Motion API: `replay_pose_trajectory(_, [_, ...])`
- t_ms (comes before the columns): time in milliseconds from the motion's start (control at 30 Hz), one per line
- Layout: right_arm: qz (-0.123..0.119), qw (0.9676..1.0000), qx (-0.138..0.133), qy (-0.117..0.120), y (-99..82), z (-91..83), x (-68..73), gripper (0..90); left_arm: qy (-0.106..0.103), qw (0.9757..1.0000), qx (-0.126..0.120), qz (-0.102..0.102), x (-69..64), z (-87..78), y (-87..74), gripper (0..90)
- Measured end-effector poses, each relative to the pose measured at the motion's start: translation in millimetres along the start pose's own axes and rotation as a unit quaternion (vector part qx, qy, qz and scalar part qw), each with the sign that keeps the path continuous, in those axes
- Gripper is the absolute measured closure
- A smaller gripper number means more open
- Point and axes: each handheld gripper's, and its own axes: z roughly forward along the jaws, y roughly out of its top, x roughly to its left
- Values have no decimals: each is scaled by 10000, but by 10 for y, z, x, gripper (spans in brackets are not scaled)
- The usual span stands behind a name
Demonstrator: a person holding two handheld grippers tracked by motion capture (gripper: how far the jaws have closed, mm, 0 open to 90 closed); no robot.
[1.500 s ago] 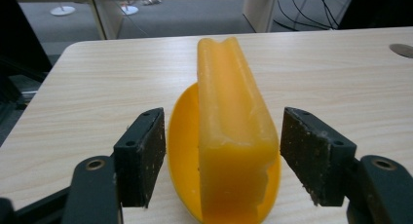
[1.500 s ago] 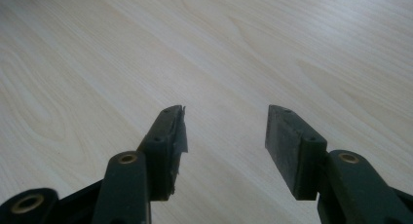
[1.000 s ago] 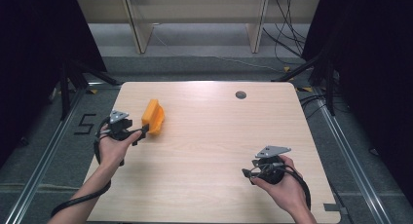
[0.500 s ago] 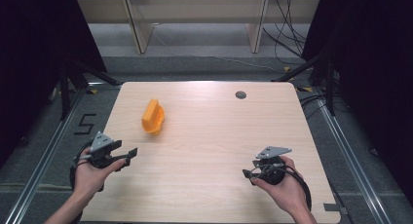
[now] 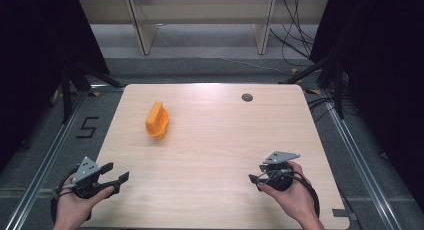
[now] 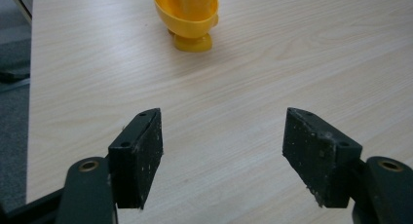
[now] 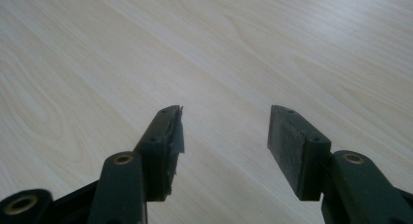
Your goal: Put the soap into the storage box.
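Orange-yellow plastic scoop (image 5: 157,120) lies on the light wood counter (image 5: 215,140), in its far-left part, free of both tongs. Left tongs (image 5: 116,172) sit at the counter's near-left edge, well apart from the scoop and nearer the person than it; they point roughly toward the counter's middle. In the left gripper view the left tongs (image 6: 221,151) stand wide apart with bare wood between the pads; their jaws have just been closing a little, nothing between them. Same view: scoop (image 6: 187,17) is ahead of the jaws, its hollow side up, resting on a small foot, upper part cut off by the frame edge. Right tongs (image 5: 256,178) rest at the near-right part of the counter, well apart from the scoop, on the far side of the counter from it. In the right gripper view the right tongs (image 7: 225,136) stand apart, holding nothing, over plain wood grain; their jaws have just been opening. A small dark round grommet (image 5: 247,97) is set in the counter, right of the scoop, near the far edge.
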Motion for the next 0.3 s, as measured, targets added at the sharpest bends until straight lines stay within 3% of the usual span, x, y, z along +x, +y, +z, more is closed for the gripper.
replay_pose_trajectory(100, [-83, 10000, 25, -45, -1, -21, -17, 466, -126, 9998, 102, -139, 12, 45, -24, 300])
replay_pose_trajectory(133, [-61, 10000, 23, -42, -3, -23, -17, 465, -145, 9998, 110, -58, 19, 55, -22, 299])
replay_pose_trajectory(300, [-98, 9999, -74, -66, -25, -9, -31, 462, -217, 9997, 97, -110, 17, 83, -23, 297])
